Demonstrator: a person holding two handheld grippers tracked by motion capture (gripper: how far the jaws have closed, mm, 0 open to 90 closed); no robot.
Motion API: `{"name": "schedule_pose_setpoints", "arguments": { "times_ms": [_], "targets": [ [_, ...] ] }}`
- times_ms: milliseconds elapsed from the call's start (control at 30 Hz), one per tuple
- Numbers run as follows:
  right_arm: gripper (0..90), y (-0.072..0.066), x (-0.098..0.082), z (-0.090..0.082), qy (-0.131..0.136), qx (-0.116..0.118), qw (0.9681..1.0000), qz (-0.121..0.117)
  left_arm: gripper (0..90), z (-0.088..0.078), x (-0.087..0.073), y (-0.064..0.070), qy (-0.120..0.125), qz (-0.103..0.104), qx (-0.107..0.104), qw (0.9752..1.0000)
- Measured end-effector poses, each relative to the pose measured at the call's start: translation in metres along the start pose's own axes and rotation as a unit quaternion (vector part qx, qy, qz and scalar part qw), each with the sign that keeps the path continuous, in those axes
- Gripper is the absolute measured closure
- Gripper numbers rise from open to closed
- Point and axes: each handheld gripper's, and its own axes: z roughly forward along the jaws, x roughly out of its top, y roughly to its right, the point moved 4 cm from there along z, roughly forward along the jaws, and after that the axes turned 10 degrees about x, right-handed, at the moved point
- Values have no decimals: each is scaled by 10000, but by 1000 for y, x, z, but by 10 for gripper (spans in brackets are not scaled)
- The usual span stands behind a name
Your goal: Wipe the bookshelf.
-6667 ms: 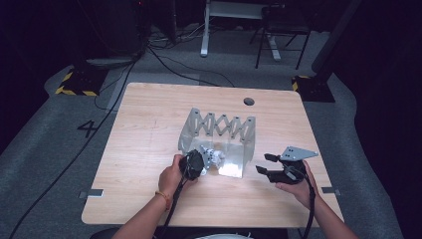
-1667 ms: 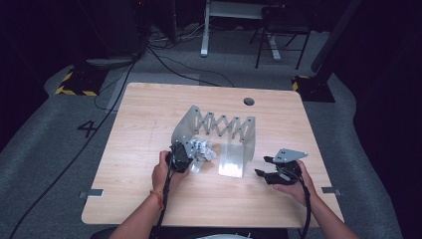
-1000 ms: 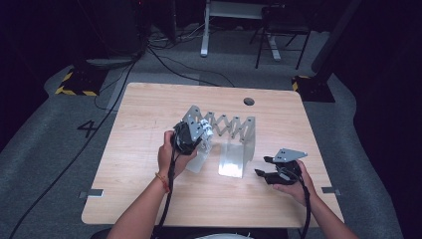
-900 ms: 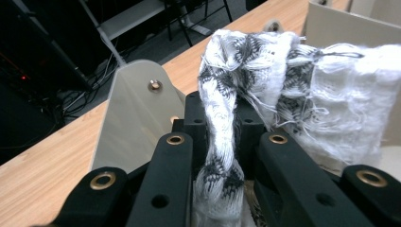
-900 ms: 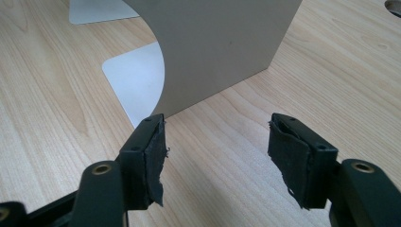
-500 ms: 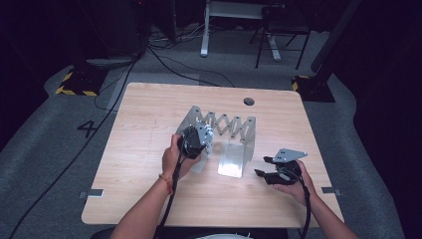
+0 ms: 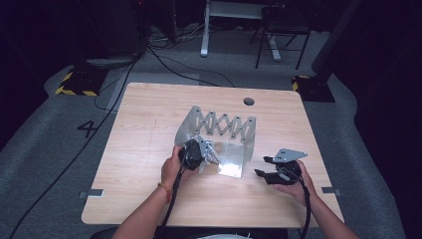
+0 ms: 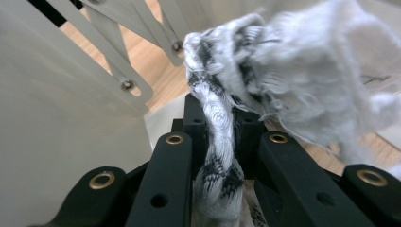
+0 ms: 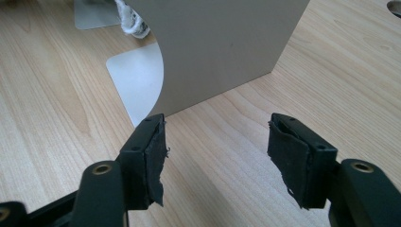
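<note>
A white cloth with black marks point(image 8: 222, 118) is pinched tight between the two black jaws of the left gripper point(image 7: 191, 153). In the left gripper view the cloth is twisted into a thick rope where the jaws squeeze it, and above them it puffs out into a soft, frayed bunch. From the high view the cloth point(image 7: 209, 152) shows as a small pale lump just in front of that gripper, at the open front of a grey metal rack point(image 7: 221, 129) that stands in the middle of the wooden table point(image 7: 149, 119). The rack has two flat side walls and a zigzag bar across its back that looks like a row of crossed sticks. Two shiny flat plates lie on the table at the foot of the rack. The left hand point(image 7: 171, 169) holds its gripper close to the rack's left wall, and that wall point(image 8: 56, 118) looks big and pale in the left gripper view. The right gripper point(image 7: 272, 172) is off to the right of the rack, close to it but not touching it. Its jaws are spread wide with nothing between them, and they point at the rack's right wall point(image 9: 222, 42). The right hand point(image 7: 296, 181) holds it low over the table. A round hole point(image 7: 249, 101) sits near the far edge of the table, behind the rack.
</note>
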Motion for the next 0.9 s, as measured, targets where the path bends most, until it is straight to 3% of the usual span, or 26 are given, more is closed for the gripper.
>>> {"name": "schedule_pose_setpoints", "arguments": {
  "times_ms": [200, 400, 600, 700, 900],
  "targets": [
    [389, 1, 0, -1, 26, -20, 10000, 11, 801, -16, 12, -8, 315, -212, 19, 9993],
    [390, 1, 0, -1, 24, -13, 10000, 9, 800, -43, 30, -30, 643, -282, 401, 9967],
    [391, 1, 0, 0, 11, 10, 10000, 27, 802, -70, 44, -52, 978, -315, 733, 9920],
    [391, 1, 0, 0, 14, 16, 10000, 19, 803, -70, 43, -53, 942, -249, 789, 9921],
    [391, 1, 0, 0, 17, 21, 10000, 30, 803, -59, 30, -44, 748, -136, 718, 9945]
  ]
}}
